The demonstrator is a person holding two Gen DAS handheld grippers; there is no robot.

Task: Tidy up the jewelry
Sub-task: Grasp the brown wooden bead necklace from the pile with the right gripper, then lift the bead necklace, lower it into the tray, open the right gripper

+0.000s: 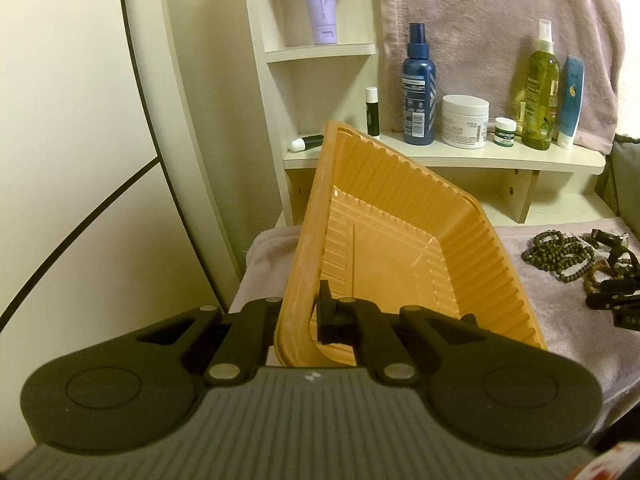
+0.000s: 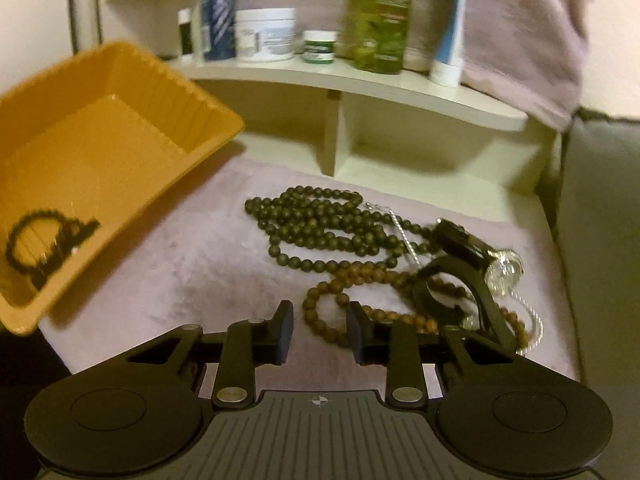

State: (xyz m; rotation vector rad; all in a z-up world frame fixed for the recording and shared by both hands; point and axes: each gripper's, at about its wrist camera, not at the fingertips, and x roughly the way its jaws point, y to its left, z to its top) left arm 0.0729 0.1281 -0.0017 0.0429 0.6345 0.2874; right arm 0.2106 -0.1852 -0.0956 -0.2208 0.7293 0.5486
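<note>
Left gripper jaws clamp orange tray rim; tray tilted.

Very little print can be read. On the shelf, the small green-banded jar carries white words on its band; the lower line seems to say "LIP BALM", the upper line is too small to make out. The white cream jar has a line that may read "CREAM", with a barcode at its right side. The blue spray bottle shows a barcode and blocks of fine print, unreadable. The lilac tube bears vertical lettering, too faint to read. In the right wrist view all labels are blurred.
</note>
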